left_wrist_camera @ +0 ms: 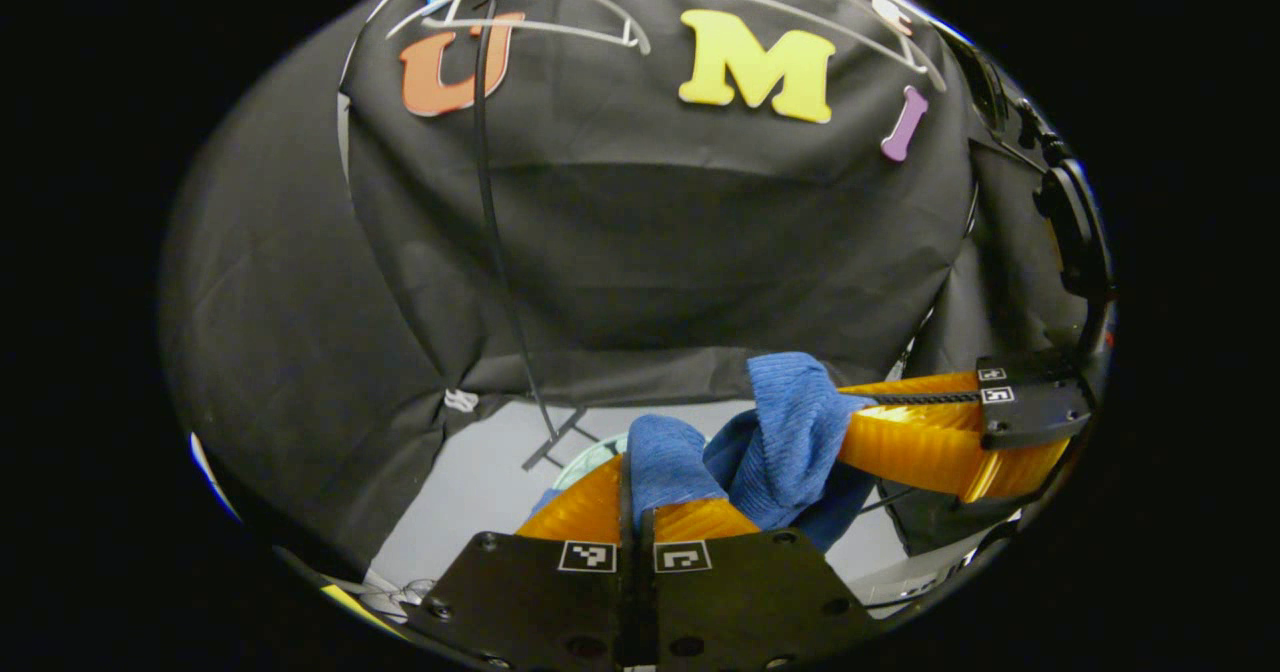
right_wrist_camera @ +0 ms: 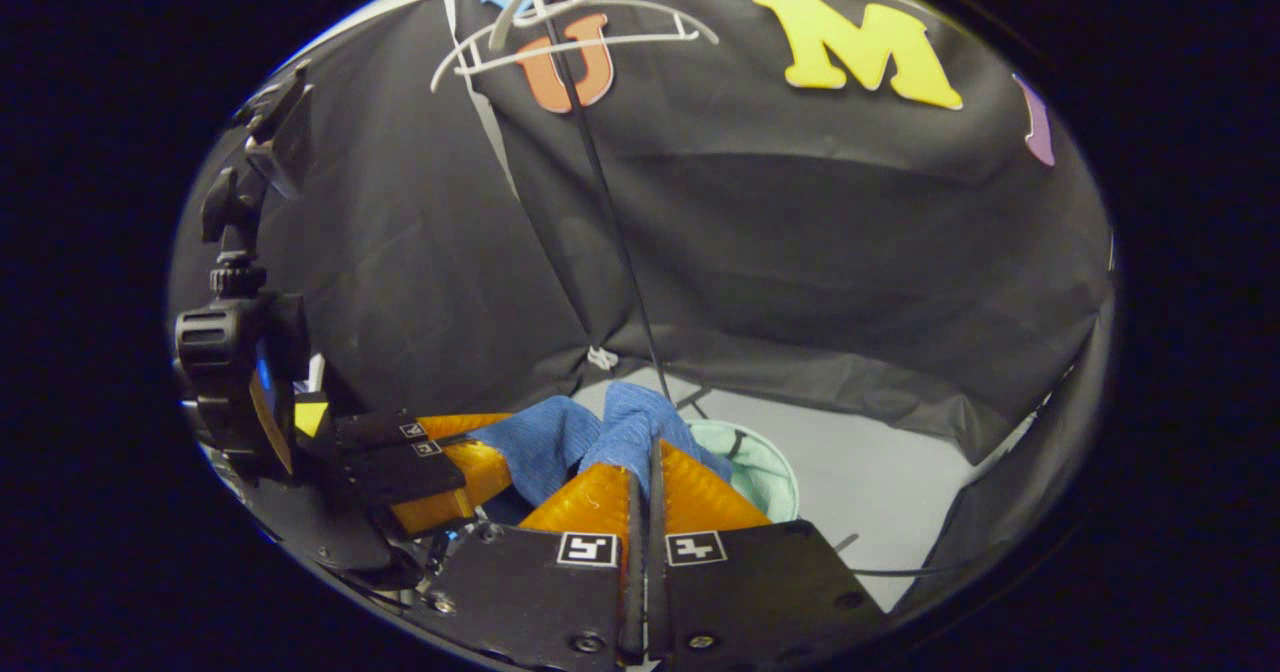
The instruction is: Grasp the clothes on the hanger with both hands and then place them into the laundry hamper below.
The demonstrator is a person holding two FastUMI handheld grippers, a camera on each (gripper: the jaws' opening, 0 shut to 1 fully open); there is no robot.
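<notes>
Cloth (left_wrist_camera: 790, 432), blue and bunched, is being pinched off the hangers (right_wrist_camera: 580, 37) by both the left gripper (left_wrist_camera: 640, 497) and right gripper (right_wrist_camera: 645, 472), jaws closed on it, above the hamper (right_wrist_camera: 765, 467) at five o'clock, so lowering and releasing is being judged next.

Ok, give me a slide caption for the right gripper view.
Both grippers, right and left, pinch a blue cloth above the pale green hamper.

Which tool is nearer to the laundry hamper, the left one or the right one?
I cannot tell: both are shut on the blue cloth above the pale green laundry hamper. The right tool sits just left of its rim; the left tool hides most of it.
</notes>
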